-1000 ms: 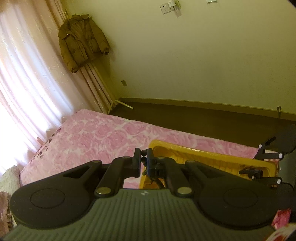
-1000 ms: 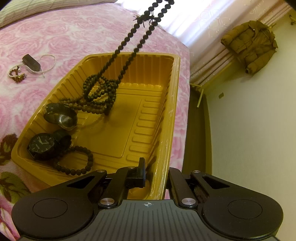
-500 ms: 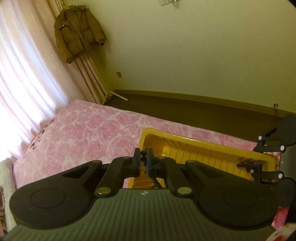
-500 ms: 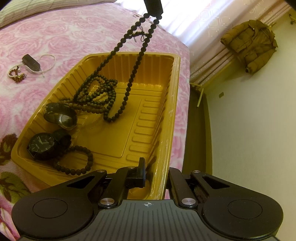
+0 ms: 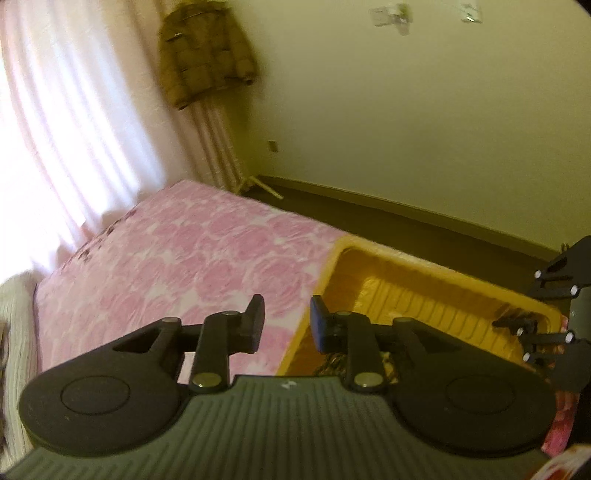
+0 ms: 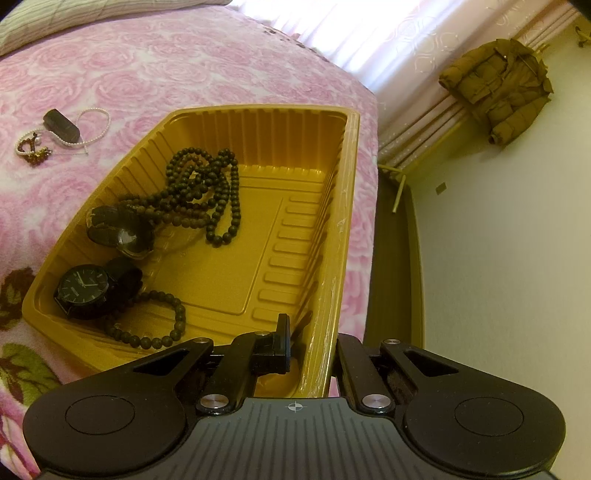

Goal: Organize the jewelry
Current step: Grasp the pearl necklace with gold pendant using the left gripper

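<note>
A yellow plastic tray [image 6: 347, 206] sits on the pink rose bedspread [image 6: 110, 74]. In it lie a long dark bead necklace [image 6: 199, 192], two black watches [image 6: 83, 290] [image 6: 122, 230] and a small bead bracelet [image 6: 155, 332]. My right gripper [image 6: 312, 345] straddles the tray's near right rim, one finger inside and one outside, with a gap between them. My left gripper [image 5: 284, 323] is open and empty above the tray's corner [image 5: 332, 254]. A pearl bracelet with a dark piece [image 6: 62, 127] lies on the bedspread left of the tray.
A brown jacket [image 6: 498, 88] hangs by the pink curtains [image 5: 74, 129]. Dark floor [image 6: 391, 258] runs beside the bed's edge, with a pale wall beyond. A striped pillow [image 6: 55, 22] lies at the bed's far left.
My left gripper has opened and let go of the long bead necklace, which now lies heaped in the tray. The left gripper has swung leftward. The right gripper has not moved.
</note>
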`<state>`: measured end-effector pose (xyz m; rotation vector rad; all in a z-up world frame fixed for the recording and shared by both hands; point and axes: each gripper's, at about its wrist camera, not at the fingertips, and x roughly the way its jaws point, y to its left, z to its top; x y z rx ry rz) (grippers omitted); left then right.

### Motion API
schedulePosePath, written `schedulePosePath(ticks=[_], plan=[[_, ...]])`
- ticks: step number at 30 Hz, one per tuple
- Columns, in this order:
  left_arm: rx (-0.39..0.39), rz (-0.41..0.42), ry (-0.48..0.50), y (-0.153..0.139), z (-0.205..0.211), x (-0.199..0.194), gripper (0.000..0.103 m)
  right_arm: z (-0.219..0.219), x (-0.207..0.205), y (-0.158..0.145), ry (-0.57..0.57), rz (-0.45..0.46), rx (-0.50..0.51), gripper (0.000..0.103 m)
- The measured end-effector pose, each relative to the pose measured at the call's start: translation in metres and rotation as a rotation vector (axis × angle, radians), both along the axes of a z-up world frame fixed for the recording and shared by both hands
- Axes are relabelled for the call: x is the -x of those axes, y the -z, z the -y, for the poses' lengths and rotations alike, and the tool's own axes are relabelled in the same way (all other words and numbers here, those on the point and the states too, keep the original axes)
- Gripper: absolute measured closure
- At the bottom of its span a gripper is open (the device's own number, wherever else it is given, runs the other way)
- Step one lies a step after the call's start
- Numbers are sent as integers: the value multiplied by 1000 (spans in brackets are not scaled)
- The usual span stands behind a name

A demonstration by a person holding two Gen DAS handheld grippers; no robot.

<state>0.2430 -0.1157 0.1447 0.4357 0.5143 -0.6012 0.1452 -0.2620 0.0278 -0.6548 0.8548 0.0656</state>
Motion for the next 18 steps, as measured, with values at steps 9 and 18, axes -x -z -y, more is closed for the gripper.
schedulePosePath(ticks=[9, 18], plan=[[103, -51, -263, 37, -113, 24, 74, 0, -1, 0, 5, 1, -7, 97], [168, -73, -502, 101, -181, 70, 62, 1, 1, -1, 12, 1, -14, 97]])
